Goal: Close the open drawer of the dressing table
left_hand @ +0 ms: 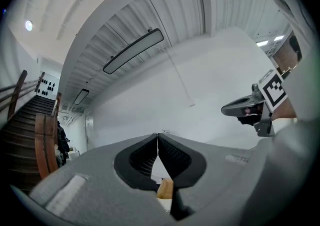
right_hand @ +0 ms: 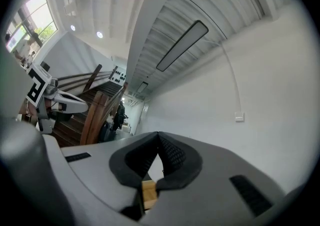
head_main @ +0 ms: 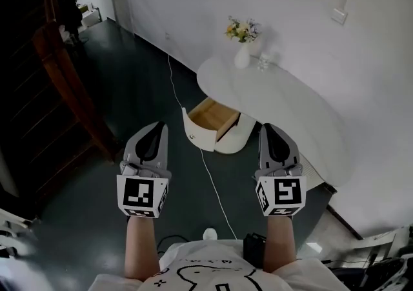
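Hovering short of the open drawer (head_main: 211,115), my left gripper (head_main: 155,128) and right gripper (head_main: 267,130) both keep jaws pressed together, empty.

left gripper (head_main: 157,126) and right gripper (head_main: 267,128) both light grey plastic shells, black ribbed pads inside, white marker cube (head_main: 143,196) with black squares on the back of each, short-sleeved white tee (head_main: 206,273) with black doodle print

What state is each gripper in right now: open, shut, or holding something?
Left grey two-jaw gripper: shut, jaw tips together, holding nothing.
Right grey two-jaw gripper: shut, jaw tips together, holding nothing.
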`<state>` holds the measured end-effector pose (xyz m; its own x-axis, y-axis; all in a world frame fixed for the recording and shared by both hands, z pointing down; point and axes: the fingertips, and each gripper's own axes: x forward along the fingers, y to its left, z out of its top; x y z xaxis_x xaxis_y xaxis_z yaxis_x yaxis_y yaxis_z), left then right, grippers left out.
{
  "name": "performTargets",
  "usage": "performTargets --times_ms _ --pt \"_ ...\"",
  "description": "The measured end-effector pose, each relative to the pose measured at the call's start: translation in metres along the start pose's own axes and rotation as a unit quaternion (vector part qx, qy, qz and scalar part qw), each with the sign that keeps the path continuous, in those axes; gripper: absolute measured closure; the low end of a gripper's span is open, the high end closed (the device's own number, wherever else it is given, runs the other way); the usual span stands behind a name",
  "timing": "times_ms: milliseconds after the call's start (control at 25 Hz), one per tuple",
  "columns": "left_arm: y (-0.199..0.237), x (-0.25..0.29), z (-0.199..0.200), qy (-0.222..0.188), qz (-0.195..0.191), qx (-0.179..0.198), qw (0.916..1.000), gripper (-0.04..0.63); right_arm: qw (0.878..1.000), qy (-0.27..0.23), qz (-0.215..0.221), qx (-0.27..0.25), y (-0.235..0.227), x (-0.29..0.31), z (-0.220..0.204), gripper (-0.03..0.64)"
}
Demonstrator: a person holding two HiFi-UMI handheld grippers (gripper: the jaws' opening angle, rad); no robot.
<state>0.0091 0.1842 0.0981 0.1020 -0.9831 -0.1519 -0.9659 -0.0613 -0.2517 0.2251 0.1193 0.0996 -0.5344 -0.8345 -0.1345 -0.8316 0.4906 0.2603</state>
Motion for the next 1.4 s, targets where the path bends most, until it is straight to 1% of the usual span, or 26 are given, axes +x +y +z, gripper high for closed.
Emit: performTargets --times_ms 80,160,240,360,520,680,880,1000,1160,1320,1400 --pt "-0.001 0.015 -0.006 0.008 0.006 0.0 0.9999 0.578 1.0 0.008 0.004 0.002 -0.009 0.013 -0.012 0.623" --pt "-0.006 0.028 -0.011 0.014 0.003 0.001 0.9999 0.578 1.0 0.016 0.001 0.01 -0.02 0.023 -0.024 0.623" --pt "-0.016 0.039 -0.015 0.016 -0.012 0.004 0.9998 0.578 1.0 0.021 -0.004 0.019 -0.031 0.031 -0.034 0.623" --pt "-0.027 0.053 -0.023 0.025 -0.039 0.01 0.9989 0.578 1.0 0.025 -0.003 0.014 -0.036 0.043 -0.044 0.623" --pt "-0.025 0.069 -0.031 0.032 -0.041 0.011 0.9986 0.578 1.0 0.028 0.005 0.004 -0.034 0.055 -0.05 0.623" --pt "-0.018 0.09 -0.045 0.038 -0.046 0.003 0.9982 0.578 0.999 0.039 -0.007 0.004 -0.041 0.068 -0.062 0.623" --pt "-0.001 0.125 -0.065 0.041 -0.064 -0.011 0.997 0.578 0.998 0.056 -0.025 0.009 -0.043 0.097 -0.079 0.623" --pt "0.016 0.143 -0.082 0.045 -0.078 -0.021 0.9957 0.578 0.997 0.072 -0.031 0.011 -0.031 0.118 -0.09 0.623" --pt "0.044 0.169 -0.104 0.054 -0.1 -0.034 0.993 0.578 0.994 0.093 -0.044 0.031 -0.014 0.147 -0.1 0.623" --pt "0.068 0.199 -0.126 0.064 -0.117 -0.016 0.9909 0.578 0.991 0.11 -0.054 0.051 0.003 0.178 -0.111 0.623" --pt "0.076 0.216 -0.139 0.069 -0.131 -0.021 0.9887 0.578 0.989 0.124 -0.056 0.06 0.011 0.194 -0.121 0.623"
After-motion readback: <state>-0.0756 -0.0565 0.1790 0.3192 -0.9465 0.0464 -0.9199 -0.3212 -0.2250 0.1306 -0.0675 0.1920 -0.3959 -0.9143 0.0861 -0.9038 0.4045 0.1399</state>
